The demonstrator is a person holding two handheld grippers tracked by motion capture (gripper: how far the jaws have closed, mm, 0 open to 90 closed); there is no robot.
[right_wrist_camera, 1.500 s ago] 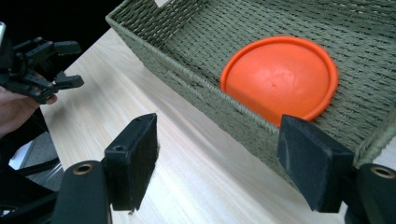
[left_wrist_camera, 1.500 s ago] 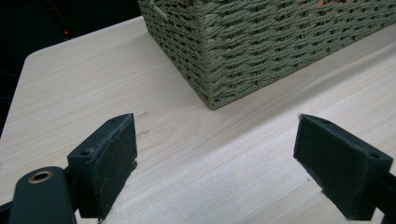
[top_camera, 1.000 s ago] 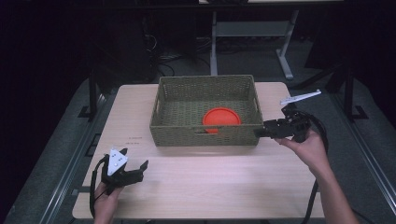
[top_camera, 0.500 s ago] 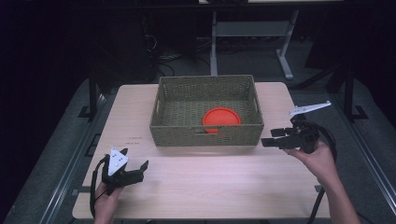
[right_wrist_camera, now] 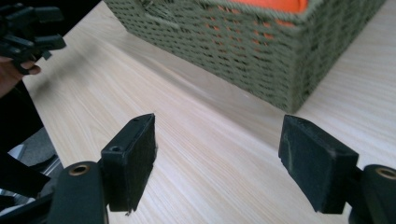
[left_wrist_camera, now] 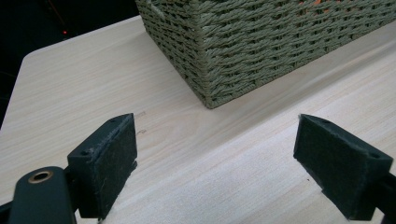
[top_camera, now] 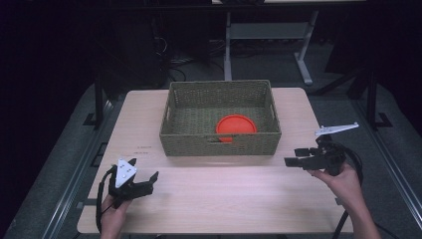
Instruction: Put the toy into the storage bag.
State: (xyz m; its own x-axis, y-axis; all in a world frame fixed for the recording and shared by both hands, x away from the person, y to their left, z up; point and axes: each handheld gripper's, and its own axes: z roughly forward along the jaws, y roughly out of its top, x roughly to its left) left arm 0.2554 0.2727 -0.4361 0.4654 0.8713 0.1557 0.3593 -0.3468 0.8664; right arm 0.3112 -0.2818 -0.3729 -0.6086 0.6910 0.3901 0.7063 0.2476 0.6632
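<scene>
A green woven basket (top_camera: 220,119) stands at the middle back of the wooden table (top_camera: 224,199). An orange round disc (top_camera: 236,127) lies flat inside it, toward the front right. My left gripper (top_camera: 144,172) rests near the table's front left corner, open, with bare wood between its pads (left_wrist_camera: 107,163); the basket's corner (left_wrist_camera: 261,42) is ahead of it. My right gripper (top_camera: 294,156) hovers low in front of the basket's right front corner, pointing left, open and holding nothing (right_wrist_camera: 219,158). The basket wall (right_wrist_camera: 243,42) and the orange disc (right_wrist_camera: 275,4) show ahead of it.
In the right gripper view the left gripper (right_wrist_camera: 28,28) and its hand show far off at the table's edge. Metal table legs (top_camera: 303,64) and cables lie on the dark floor behind. Bare wood stretches between the two grippers in front of the basket.
My right gripper has drawn away from the basket's right rim, sinking and moving toward the front right of the table. The left gripper has stayed in place.
</scene>
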